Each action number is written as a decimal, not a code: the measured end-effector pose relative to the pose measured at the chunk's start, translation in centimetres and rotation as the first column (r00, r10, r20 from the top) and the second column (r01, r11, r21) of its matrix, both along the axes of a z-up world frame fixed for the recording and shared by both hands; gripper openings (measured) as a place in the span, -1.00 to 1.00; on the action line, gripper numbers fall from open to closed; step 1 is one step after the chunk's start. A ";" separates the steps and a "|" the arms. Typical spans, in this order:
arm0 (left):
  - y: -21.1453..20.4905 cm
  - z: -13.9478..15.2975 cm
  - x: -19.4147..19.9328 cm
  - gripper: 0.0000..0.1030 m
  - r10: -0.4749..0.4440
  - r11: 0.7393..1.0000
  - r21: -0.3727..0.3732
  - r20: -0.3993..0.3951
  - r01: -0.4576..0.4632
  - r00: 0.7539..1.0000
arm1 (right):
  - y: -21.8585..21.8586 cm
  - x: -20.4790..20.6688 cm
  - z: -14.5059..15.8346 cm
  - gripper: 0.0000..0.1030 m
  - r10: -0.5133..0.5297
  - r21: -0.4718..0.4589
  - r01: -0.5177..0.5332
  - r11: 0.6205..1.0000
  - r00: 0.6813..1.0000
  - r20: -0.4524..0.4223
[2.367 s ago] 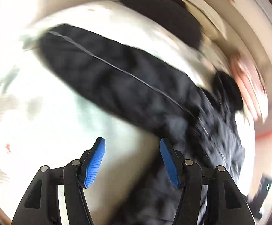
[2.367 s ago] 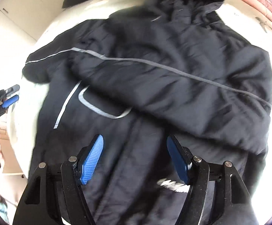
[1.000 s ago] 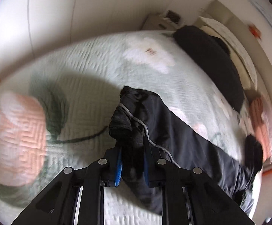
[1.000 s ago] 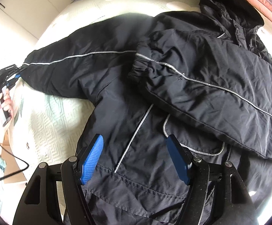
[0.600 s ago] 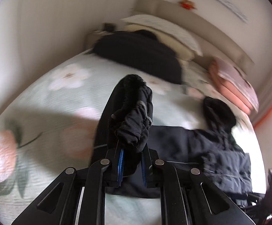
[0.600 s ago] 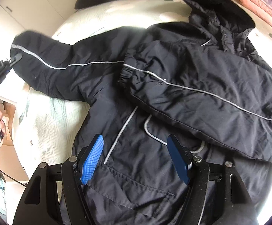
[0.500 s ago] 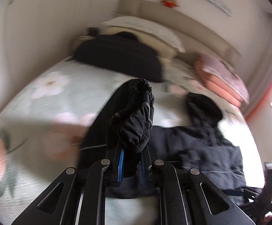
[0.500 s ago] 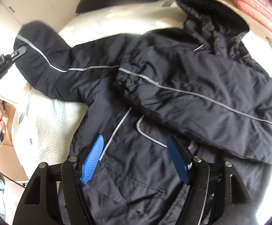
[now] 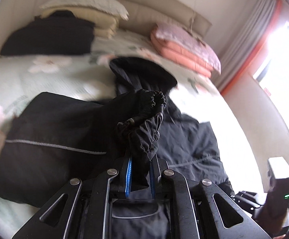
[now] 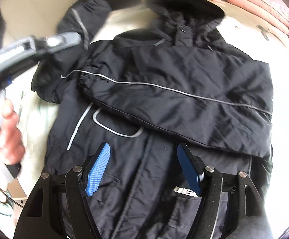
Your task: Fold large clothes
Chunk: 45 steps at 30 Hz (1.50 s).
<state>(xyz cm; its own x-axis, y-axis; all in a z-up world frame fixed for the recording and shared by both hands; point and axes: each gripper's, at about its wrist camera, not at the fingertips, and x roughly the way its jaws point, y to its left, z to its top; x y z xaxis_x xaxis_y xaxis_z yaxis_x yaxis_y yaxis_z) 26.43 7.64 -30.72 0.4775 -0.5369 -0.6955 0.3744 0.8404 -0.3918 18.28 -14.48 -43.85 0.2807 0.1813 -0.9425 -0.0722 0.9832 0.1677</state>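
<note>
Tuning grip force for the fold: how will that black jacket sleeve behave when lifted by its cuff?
Probably floppy: the sleeve sags away from the cuff bunched in the left gripper. Likely slippery: its shell fabric looks smooth with a slight sheen. Looks padded, so fairly bulky and may spring open once folded.

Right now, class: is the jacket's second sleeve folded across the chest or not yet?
Not yet. The left gripper holds its cuff above the jacket; only the other sleeve lies across.

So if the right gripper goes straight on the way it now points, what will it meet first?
Most likely the black jacket: the open right gripper points down at its front panel, below the folded sleeve. Nothing visible lies between, though depth is unclear.
</note>
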 end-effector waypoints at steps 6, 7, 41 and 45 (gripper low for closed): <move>-4.0 -5.5 0.8 -0.38 -0.043 0.997 0.060 -0.167 0.054 0.985 | -2.6 0.0 -1.0 0.43 -0.035 0.007 0.035 0.999 0.999 -0.018; -3.9 -6.2 0.9 -0.27 -0.058 0.997 0.028 -0.206 0.065 0.977 | -2.8 0.1 -1.0 0.43 -0.038 0.007 0.038 0.999 0.999 -0.017; 8.8 -0.7 0.2 0.09 0.144 0.989 0.038 -0.147 -0.140 0.979 | -0.3 9.4 -2.9 -0.52 -0.124 0.319 0.104 0.942 0.991 0.045; 7.6 0.3 1.1 0.09 0.119 0.993 0.036 -0.116 -0.116 0.986 | -4.0 7.2 1.6 -0.54 -0.221 0.253 0.181 0.950 0.965 0.139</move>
<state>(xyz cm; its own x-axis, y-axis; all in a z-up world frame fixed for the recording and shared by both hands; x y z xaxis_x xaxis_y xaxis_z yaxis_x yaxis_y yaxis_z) 27.50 15.26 -30.45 0.4503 -0.4606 -0.7649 0.2253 0.8875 -0.4019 25.49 -18.44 -42.21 0.4811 0.3165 -0.8175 0.0768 0.9138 0.3989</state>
